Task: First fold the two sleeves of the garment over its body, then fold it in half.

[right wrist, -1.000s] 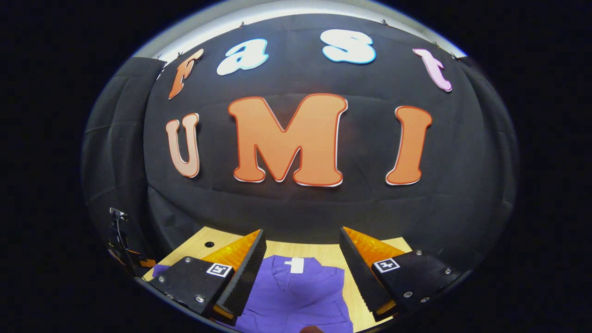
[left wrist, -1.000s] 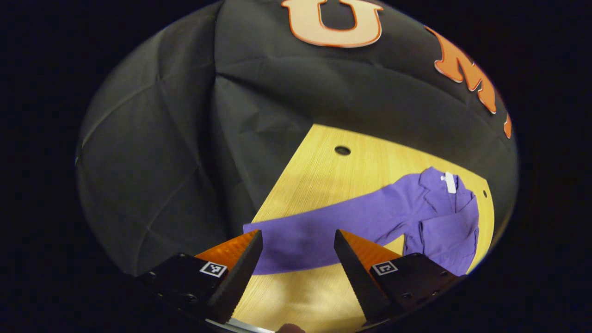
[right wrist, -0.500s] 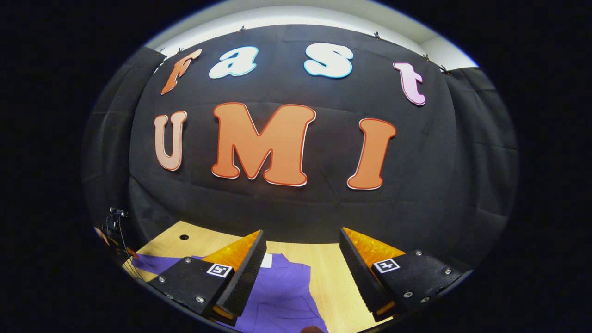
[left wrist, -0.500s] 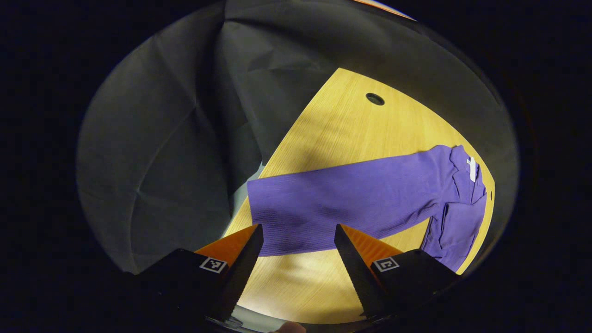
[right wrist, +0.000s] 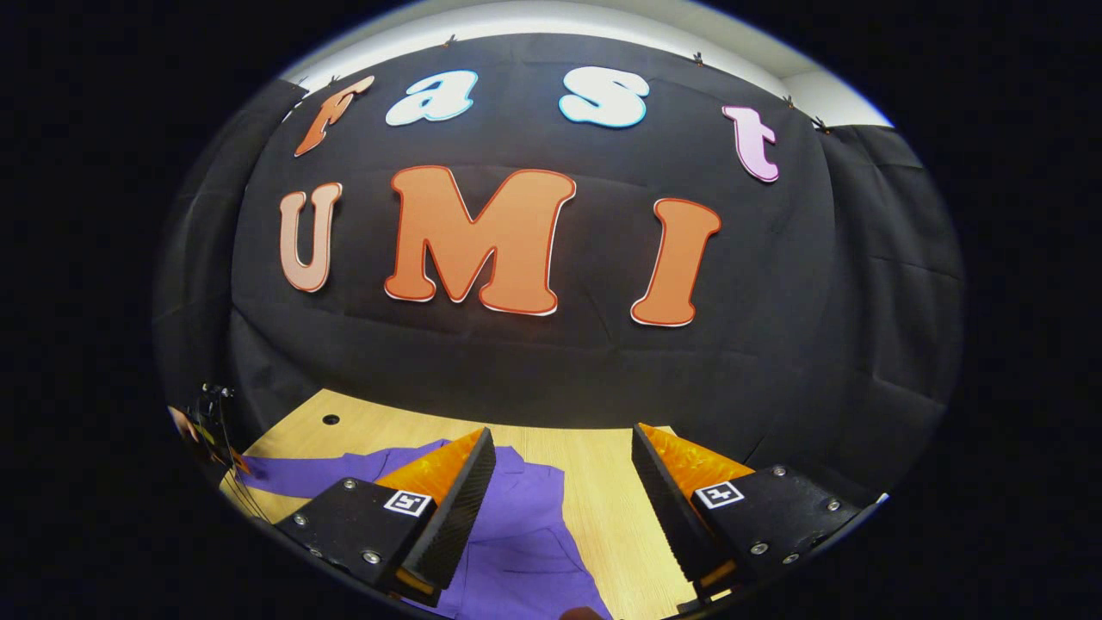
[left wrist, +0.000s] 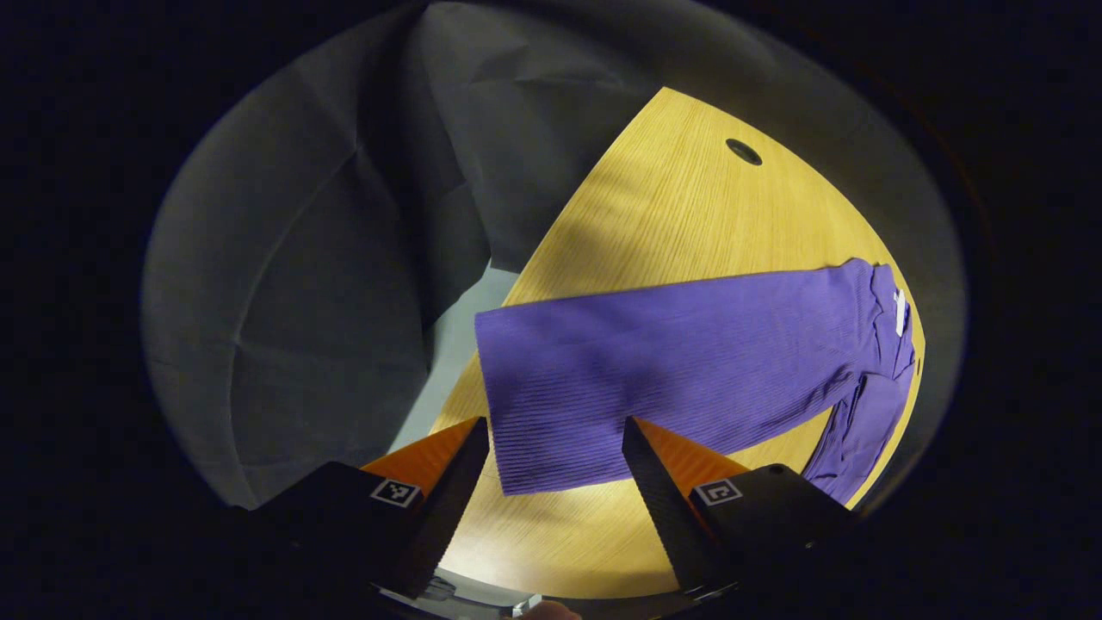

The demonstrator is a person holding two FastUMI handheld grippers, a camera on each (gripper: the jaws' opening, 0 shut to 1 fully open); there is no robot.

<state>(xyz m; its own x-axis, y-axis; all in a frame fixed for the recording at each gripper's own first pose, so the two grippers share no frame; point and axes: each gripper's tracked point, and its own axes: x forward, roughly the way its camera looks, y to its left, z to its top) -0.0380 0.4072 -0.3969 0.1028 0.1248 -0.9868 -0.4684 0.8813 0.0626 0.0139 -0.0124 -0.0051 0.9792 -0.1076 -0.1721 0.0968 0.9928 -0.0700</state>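
Bare worktop (left wrist: 671,207) lies open beyond the outstretched sleeve (left wrist: 671,362) and near its cuff. Black cloth wall (right wrist: 534,370) closes the far edge. Left hand-held gripper (left wrist: 555,469) fingers stand apart, unobstructed.

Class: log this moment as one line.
left gripper: open, above cuff | purple ribbed garment: sleeve outstretched on wooden table, unfolded | right gripper: open, raised

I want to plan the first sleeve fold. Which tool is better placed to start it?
Probably the left tool: open, its fingers frame the end of the purple sleeve. The right tool is open over the garment's body.
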